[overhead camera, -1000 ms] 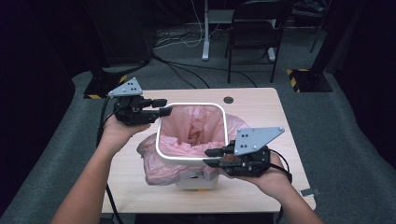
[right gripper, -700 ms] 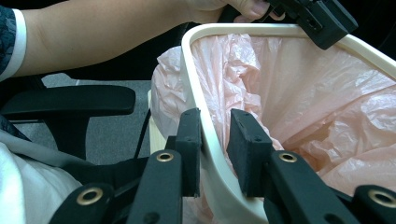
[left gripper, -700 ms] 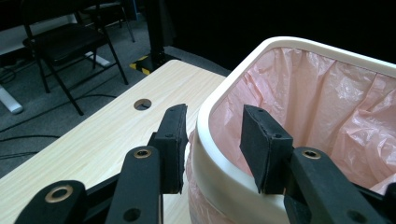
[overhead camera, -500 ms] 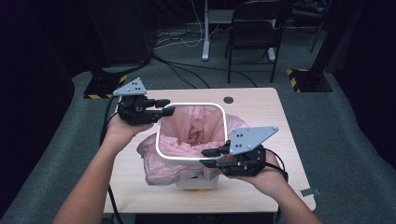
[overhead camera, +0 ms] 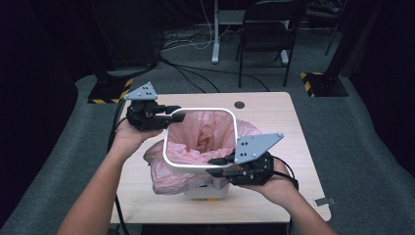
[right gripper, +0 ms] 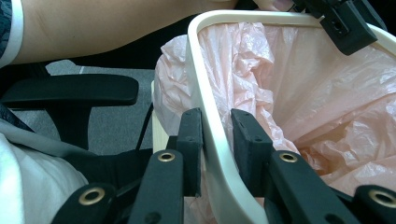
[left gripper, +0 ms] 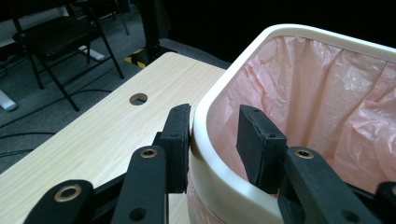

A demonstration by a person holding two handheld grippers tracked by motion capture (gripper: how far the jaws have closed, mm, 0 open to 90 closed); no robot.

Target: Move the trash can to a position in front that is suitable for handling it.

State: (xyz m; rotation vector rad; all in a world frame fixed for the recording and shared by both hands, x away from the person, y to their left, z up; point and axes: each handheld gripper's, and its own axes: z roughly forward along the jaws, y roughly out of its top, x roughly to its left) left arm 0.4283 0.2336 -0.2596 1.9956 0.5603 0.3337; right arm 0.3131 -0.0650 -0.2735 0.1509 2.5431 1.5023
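Overhead, our left gripper point(overhead camera: 178, 116) and right gripper point(overhead camera: 219, 165) straddle opposite corners of the white plastic ring point(overhead camera: 235, 128) over the pink bin liner point(overhead camera: 203, 132). Left gripper view: jaws just closing, inner pad clear. Right gripper view: rim point(right gripper: 205, 98) pinched.

Left claw point(overhead camera: 177, 113) jaws have just been closing; right claw point(overhead camera: 215, 166) holds part-closed.

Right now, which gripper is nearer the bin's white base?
Right. The right gripper clamps the white rim at its near side, just above the bin base. The left gripper, jaws just closing, straddles the far left corner.
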